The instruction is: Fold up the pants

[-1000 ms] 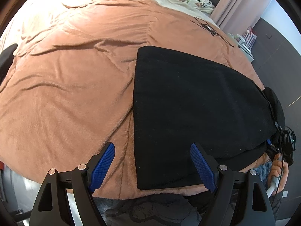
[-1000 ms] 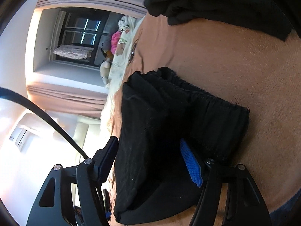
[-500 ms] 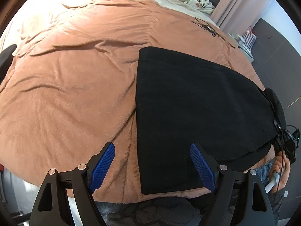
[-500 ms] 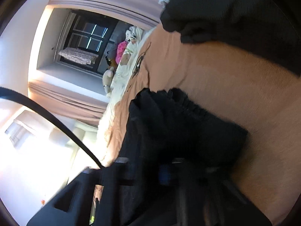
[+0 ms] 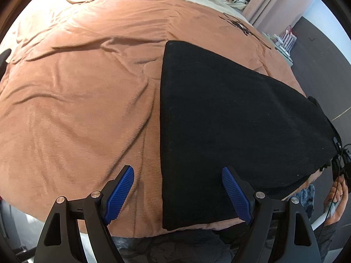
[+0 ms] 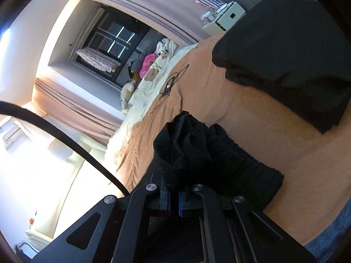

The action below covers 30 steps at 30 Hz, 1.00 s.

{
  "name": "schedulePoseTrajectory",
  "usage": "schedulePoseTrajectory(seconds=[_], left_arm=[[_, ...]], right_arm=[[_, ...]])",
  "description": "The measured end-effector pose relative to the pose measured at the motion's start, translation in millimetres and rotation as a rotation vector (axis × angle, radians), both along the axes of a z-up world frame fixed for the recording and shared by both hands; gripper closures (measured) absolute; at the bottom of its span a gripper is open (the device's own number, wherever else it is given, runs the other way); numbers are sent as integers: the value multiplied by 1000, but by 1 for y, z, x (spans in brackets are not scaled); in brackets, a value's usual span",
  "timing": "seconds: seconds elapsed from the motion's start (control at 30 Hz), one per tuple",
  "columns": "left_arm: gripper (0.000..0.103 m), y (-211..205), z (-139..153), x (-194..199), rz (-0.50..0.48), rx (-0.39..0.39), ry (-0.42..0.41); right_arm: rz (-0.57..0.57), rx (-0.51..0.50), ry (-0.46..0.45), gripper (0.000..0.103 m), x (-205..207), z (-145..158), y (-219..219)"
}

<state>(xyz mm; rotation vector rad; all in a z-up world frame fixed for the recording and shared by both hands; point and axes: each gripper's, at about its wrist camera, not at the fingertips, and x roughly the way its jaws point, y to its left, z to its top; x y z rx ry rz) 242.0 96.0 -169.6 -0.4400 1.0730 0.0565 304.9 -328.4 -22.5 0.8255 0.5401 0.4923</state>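
1. Nearest in the right wrist view, the right gripper (image 6: 173, 203) has its blue pads clamped together on a bunched fold of the black knit pants (image 6: 210, 153), at the gathered waistband end, which stands lifted off the bed.
2. In the left wrist view, the left gripper (image 5: 177, 195) hangs with jaws wide apart and nothing between them, above the near edge of the pants (image 5: 230, 120).
3. There the pants lie as one flat black panel on the rust-brown corduroy bedspread (image 5: 87, 100), seemingly already folded leg over leg; I judge the lengthwise fold done.
4. What seems left is carrying the pinched end across to halve the length, then smoothing.
5. Farther off, a tangled black cable (image 5: 239, 25) lies on the bedspread, well apart from the pants.
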Motion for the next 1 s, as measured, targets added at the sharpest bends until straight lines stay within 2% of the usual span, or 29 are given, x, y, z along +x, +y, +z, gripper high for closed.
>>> schedulePoseTrajectory(seconds=[0.1, 0.2, 0.3, 0.4, 0.6, 0.73, 0.83, 1.0], left_arm=[[23, -1, -4, 1, -9, -26, 3], [30, 1, -8, 2, -6, -49, 10], [30, 6, -11, 3, 3, -93, 8], [35, 9, -13, 4, 11, -124, 8], [37, 18, -19, 12, 21, -190, 6], [48, 20, -25, 16, 24, -256, 13], [50, 20, -27, 16, 24, -285, 10], [52, 26, -38, 12, 42, -357, 28]], right_arm=[[-28, -10, 4, 102, -4, -4, -5], [-30, 7, 102, 102, -3, -34, -7], [-29, -18, 180, 102, -3, -60, -2], [-7, 22, 219, 102, -2, -79, 1], [2, -14, 211, 102, -8, -74, 14], [-11, -16, 190, 102, -12, -59, 10], [-20, -34, 187, 102, -14, -61, 11], [-1, -20, 272, 96, -4, -76, 11]])
